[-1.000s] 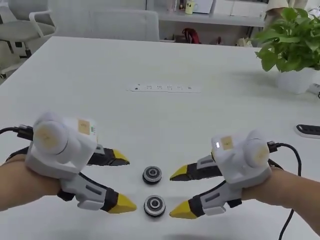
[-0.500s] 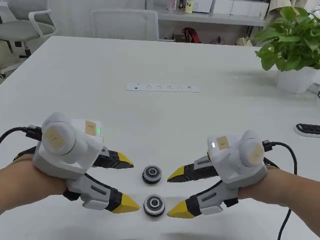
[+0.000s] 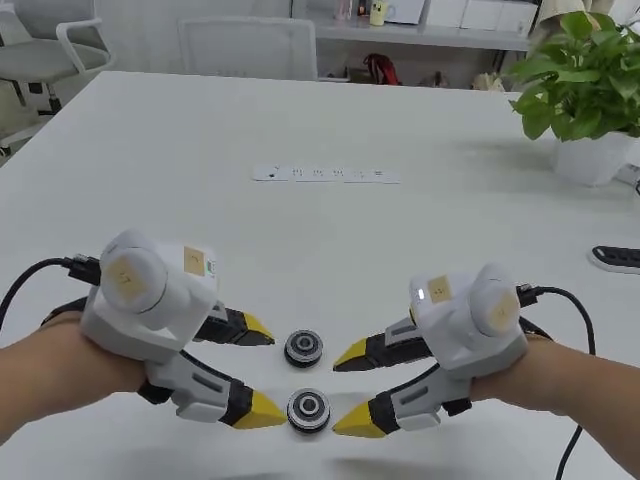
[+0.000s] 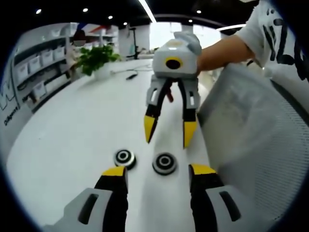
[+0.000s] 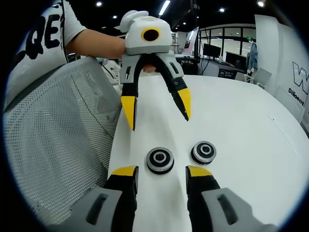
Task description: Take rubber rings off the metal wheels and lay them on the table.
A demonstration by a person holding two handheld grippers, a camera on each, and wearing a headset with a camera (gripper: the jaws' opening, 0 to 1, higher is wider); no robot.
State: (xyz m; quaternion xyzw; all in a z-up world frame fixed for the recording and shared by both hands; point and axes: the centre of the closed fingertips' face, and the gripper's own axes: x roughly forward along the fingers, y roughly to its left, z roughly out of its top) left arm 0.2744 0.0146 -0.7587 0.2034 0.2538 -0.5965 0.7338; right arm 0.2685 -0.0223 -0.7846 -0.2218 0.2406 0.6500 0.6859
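Note:
Two small metal wheels with black rubber rings lie flat on the white table (image 3: 320, 240): a far wheel (image 3: 304, 347) and a near wheel (image 3: 309, 410). My left gripper (image 3: 265, 372) is open just left of them, its yellow tips bracketing the pair. Facing it from the right, my right gripper (image 3: 345, 390) is also open. In the left gripper view the near wheel (image 4: 165, 163) lies just ahead of my open jaws, the far wheel (image 4: 124, 157) beside it. In the right gripper view the near wheel (image 5: 160, 160) sits ahead of the jaws, the far wheel (image 5: 204, 152) to its right.
A white power strip (image 3: 325, 176) lies mid-table. A potted plant (image 3: 585, 90) stands at the far right, with a black object (image 3: 615, 260) at the right edge. Chairs (image 3: 250, 45) stand beyond the table. The near table edge is close behind the wheels.
Both grippers have edged inward toward the wheels, the left one a little to the right, the right one a little to the left. The wheels have not moved.

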